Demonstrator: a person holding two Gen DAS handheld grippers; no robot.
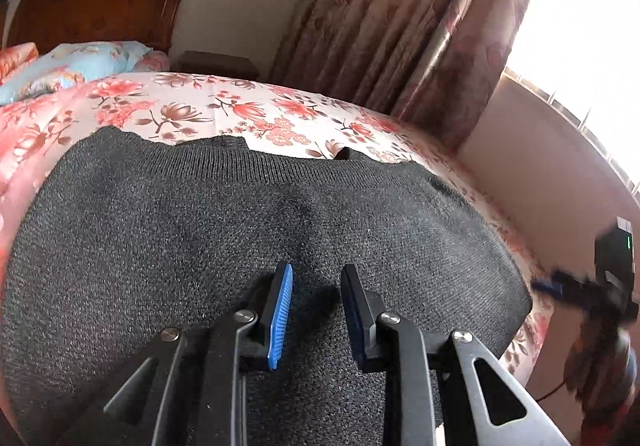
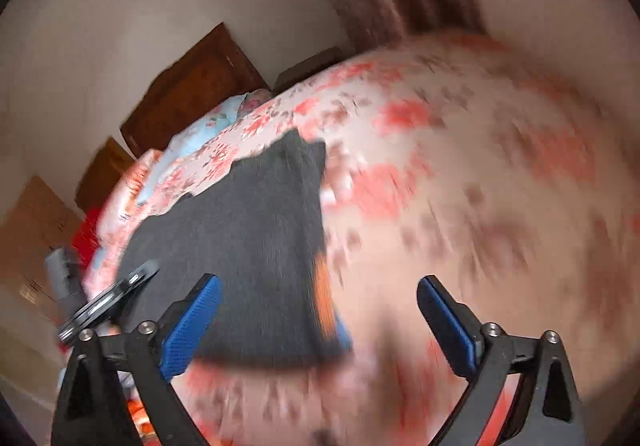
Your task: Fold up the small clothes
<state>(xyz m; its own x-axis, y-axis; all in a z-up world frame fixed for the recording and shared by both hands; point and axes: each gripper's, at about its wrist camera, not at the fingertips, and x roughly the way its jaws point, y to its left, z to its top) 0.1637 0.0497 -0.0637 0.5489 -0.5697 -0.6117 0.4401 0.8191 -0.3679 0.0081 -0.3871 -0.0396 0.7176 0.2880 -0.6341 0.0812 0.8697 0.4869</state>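
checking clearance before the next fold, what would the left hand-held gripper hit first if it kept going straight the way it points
Most likely the dark knit garment: the left hand-held gripper points down over it, jaws slightly apart with nothing between them. The floral bedsheet lies beyond. Exact depth is unclear.

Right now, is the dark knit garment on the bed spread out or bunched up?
Spread out. The dark knit garment lies flat on the floral bedsheet, edges showing on three sides. How many layers it has, cannot tell.

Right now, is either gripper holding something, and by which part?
Nothing is held. Left gripper stands open over the dark sweater; right gripper is open, empty.
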